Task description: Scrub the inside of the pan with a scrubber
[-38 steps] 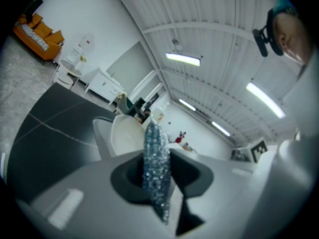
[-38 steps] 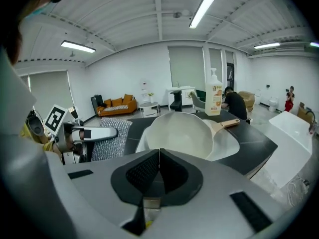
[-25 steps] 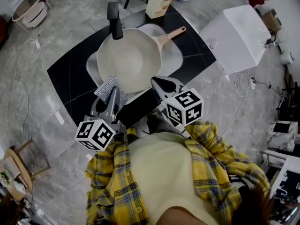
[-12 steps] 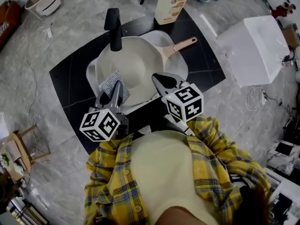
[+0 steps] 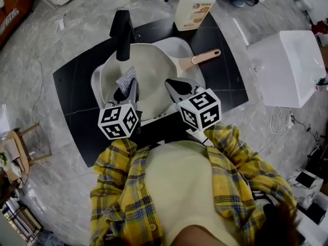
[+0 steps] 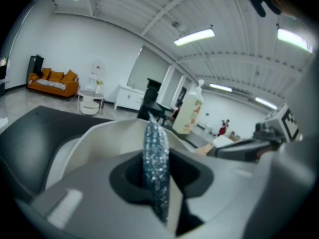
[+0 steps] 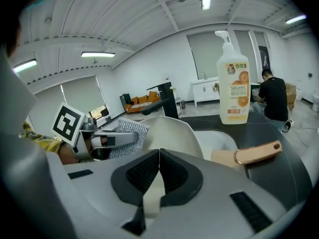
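Note:
A cream pan (image 5: 154, 70) with a wooden handle (image 5: 206, 57) sits tilted in the white sink (image 5: 180, 46). My left gripper (image 5: 128, 90) is shut on a silver mesh scrubber (image 5: 125, 78), which it holds over the pan's left inner side. In the left gripper view the scrubber (image 6: 155, 153) stands edge-on between the jaws, with the pan's wall (image 6: 112, 133) behind it. My right gripper (image 5: 176, 87) is at the pan's near rim. In the right gripper view its jaws (image 7: 158, 156) are shut on the pan's cream rim (image 7: 152, 185).
A black faucet (image 5: 122, 34) rises over the sink's far left. A soap bottle (image 5: 193, 6) stands behind on the black table (image 5: 77, 81). A white box (image 5: 289, 65) is on the floor at right, a wooden stool (image 5: 15, 155) at left.
My left gripper has carried the scrubber forward from the near rim to over the pan's inside. The right gripper has stayed on the near rim.

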Demonstrator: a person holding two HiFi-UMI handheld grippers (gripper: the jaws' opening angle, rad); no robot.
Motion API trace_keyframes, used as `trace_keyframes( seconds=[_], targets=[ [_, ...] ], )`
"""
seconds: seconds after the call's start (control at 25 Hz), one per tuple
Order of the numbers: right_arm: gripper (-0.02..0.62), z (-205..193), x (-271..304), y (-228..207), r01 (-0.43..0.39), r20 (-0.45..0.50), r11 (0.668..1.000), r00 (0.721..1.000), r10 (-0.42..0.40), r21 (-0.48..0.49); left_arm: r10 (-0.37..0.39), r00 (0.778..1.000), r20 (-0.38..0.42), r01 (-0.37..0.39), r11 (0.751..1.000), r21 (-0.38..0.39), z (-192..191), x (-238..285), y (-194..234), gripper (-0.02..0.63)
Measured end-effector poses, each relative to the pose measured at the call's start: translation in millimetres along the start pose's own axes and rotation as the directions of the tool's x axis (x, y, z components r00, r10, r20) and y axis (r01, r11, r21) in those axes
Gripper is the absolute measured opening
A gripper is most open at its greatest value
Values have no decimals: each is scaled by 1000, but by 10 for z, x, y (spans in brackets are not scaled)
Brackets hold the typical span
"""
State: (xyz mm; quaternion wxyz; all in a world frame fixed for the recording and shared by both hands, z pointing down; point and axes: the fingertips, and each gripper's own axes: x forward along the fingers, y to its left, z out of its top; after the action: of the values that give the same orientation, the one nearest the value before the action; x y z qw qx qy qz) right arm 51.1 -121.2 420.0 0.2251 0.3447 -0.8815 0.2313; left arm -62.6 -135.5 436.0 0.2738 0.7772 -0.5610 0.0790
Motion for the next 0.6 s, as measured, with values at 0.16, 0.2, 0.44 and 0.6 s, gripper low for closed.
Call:
trace_keyframes(
  seconds=[0.16, 0.2, 0.44, 0.6],
  targets=[
    [14, -24, 22, -150, -32, -16, 999, 999, 32, 3, 62, 998, -18, -61, 997, 54, -52, 259, -7, 84],
    [14, -30, 26, -184, -39, -19, 999, 999, 39, 5, 79, 997, -20, -77, 995, 64, -62, 317, -1, 84],
    [14, -76, 48, -313, -75, -32, 997, 997, 76, 12, 186, 982, 22, -187, 979, 80, -51, 565, 83, 84],
    [14, -97, 69, -358, -85, -37, 996, 996, 86, 24, 229, 973, 27, -231, 966, 119, -38, 675, 108, 84]
  ],
)
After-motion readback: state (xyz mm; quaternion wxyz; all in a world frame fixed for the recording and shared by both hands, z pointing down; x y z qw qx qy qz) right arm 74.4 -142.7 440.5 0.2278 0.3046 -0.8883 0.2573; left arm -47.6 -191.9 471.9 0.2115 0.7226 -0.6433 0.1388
